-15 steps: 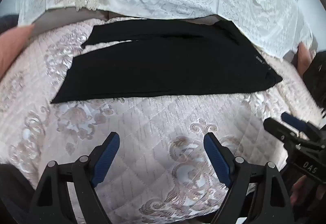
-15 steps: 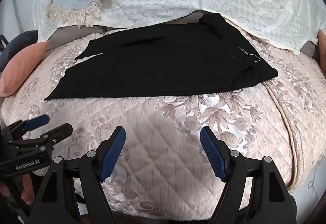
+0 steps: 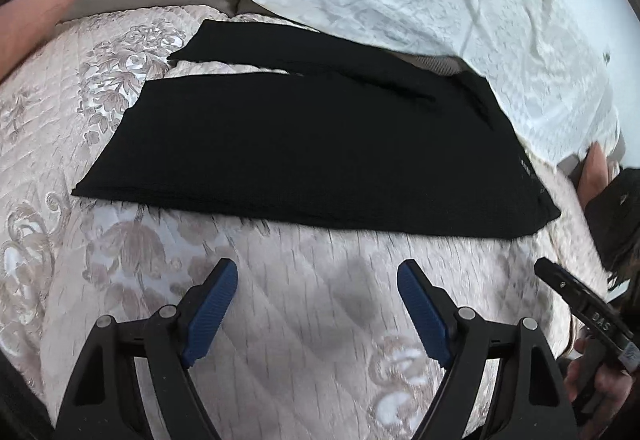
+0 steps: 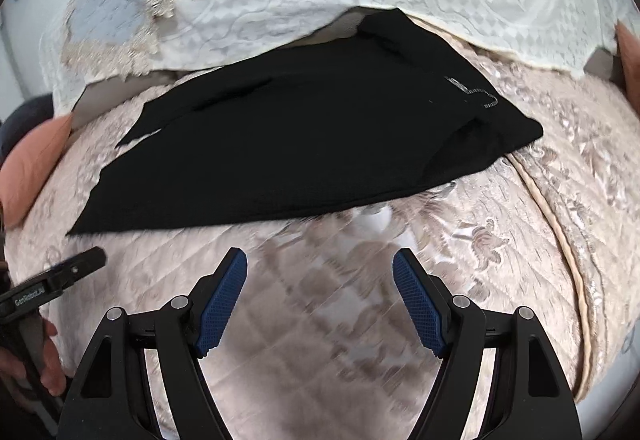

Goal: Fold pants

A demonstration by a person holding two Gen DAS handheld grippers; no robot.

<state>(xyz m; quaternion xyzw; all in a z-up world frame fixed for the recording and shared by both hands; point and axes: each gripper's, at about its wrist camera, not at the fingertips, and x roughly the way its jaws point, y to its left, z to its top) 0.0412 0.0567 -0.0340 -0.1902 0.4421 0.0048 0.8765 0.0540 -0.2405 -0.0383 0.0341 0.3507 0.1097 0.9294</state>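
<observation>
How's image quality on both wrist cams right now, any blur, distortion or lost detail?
Left wrist view: motion smear on the quilted beige bedspread, strong fisheye bending with dark corners, the flat black pants nearly textureless. Right wrist view: the same streaked blur on the bedspread, the pants read as a dark mass except a small pale label; the blue-padded fingers stay sharp.

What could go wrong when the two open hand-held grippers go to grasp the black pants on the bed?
1. The black pants lie flat on the quilted bedspread, so a hand-held gripper might pinch the quilt too.
2. The legs are split apart; grabbing only one could make the fold uneven.
</observation>
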